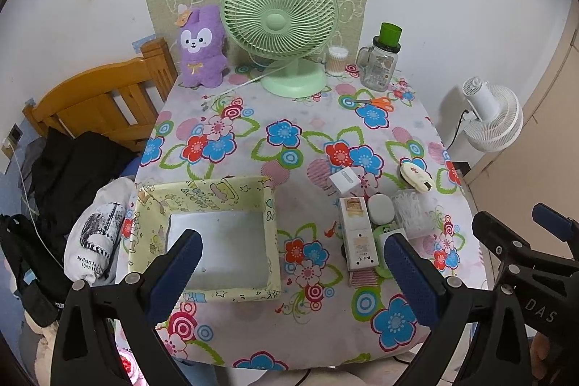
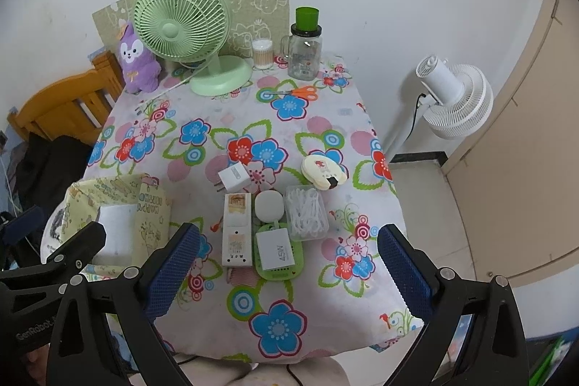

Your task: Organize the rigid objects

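A yellow fabric storage box (image 1: pixel 217 198) stands empty at the table's front left; it also shows in the right wrist view (image 2: pixel 148 216). To its right lies a cluster of small rigid items: a white charger plug (image 2: pixel 233 178), a long white box (image 2: pixel 237 230), a round white case (image 2: pixel 269 205), a clear box of floss picks (image 2: pixel 305 212), a white adapter (image 2: pixel 275 248) on a green tray (image 2: pixel 262 272), and a cream compact (image 2: pixel 324 170). My left gripper (image 1: pixel 293 263) is open, above the box and cluster. My right gripper (image 2: pixel 289 263) is open, above the cluster.
At the back stand a green desk fan (image 1: pixel 282 24), a purple plush (image 1: pixel 201 47), a cotton swab tub (image 1: pixel 336 60) and a glass jar with green cap (image 1: pixel 381 60). Orange scissors (image 1: pixel 376 103) lie near the jar. A wooden chair (image 1: pixel 97 104) is left, a white fan (image 2: pixel 456 104) right.
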